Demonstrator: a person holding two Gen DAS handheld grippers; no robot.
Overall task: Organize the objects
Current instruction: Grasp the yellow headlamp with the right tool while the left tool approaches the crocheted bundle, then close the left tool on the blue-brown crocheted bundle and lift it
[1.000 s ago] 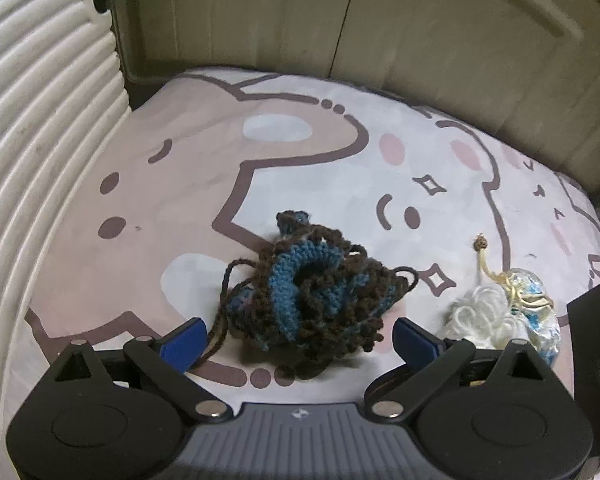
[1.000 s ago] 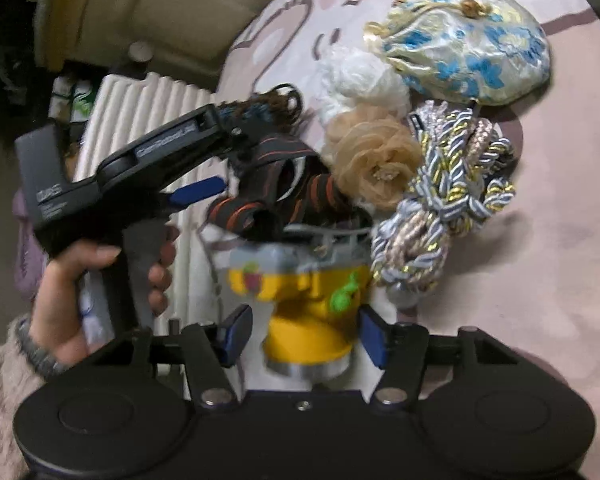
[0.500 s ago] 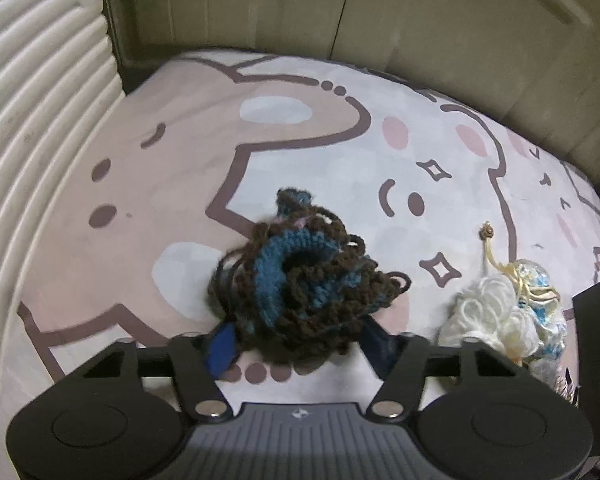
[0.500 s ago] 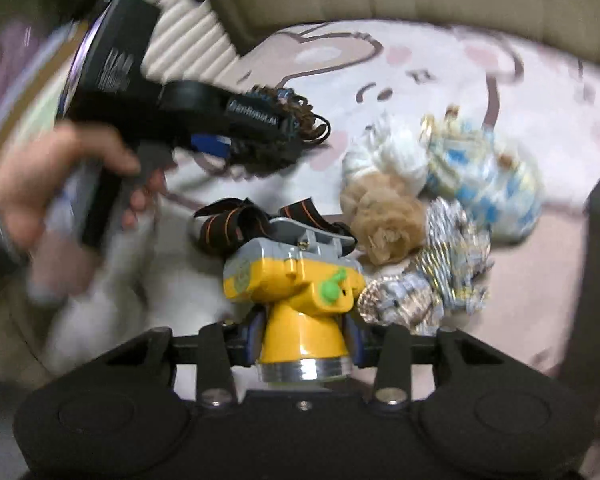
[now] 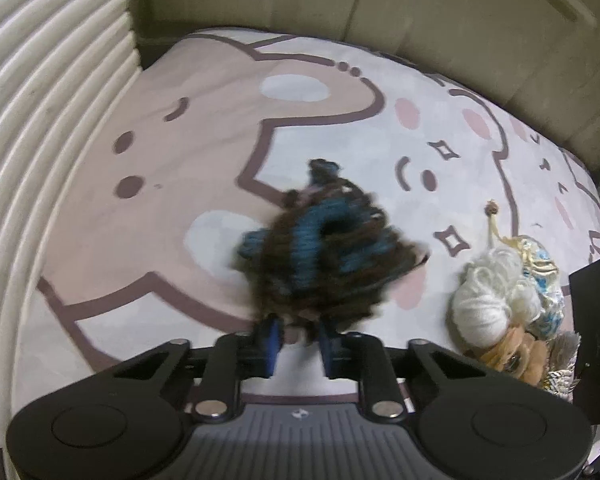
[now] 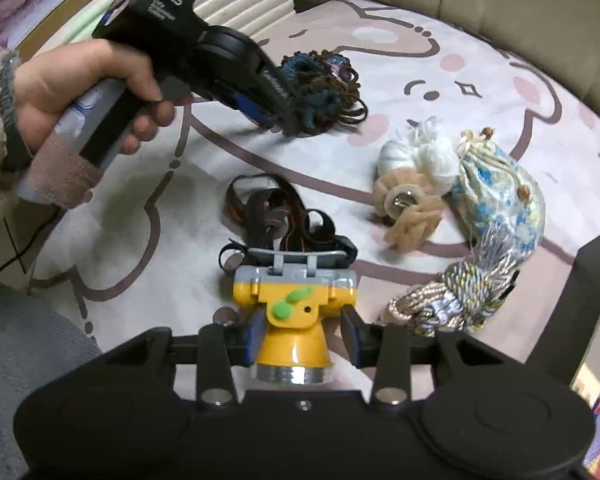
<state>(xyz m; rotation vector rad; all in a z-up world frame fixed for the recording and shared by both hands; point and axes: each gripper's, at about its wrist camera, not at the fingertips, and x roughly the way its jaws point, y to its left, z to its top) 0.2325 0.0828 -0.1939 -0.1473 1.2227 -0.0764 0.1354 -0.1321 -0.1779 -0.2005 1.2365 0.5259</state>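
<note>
Left gripper (image 5: 296, 344): fingers were spread wide around the crocheted yarn bundle (image 5: 324, 256) one second ago; now drawn in tight, pinching its near edge. The bundle is motion-blurred in the left wrist view and looks raised off the bed cover (image 5: 180, 148), though the blur makes the clearance uncertain. In the right wrist view the same bundle (image 6: 320, 88) hangs at the tip of the left gripper (image 6: 276, 104), which the person's hand (image 6: 84, 92) holds above the cover.

Right gripper (image 6: 300, 336): fingers were open either side of the yellow headlamp (image 6: 296, 300) one second ago; now closed on its tapered yellow body. The headlamp's strap (image 6: 276, 216) trails forward on the cover, so the lamp appears gripped but barely lifted, if at all.

Not gripped, grouped to the right on the cover: white yarn ball (image 6: 420, 152), tan fabric flower (image 6: 404, 204), blue-and-gold pouch (image 6: 500, 196), twisted cord bundle (image 6: 456, 296).

Judgement: both grasps are made; the task has gone from reaching to carrying. Next comes placement of each item. Risks: loose yarn loops slipping out of a shallow pinch; the strap dragging or snagging the flower nearby.
</note>
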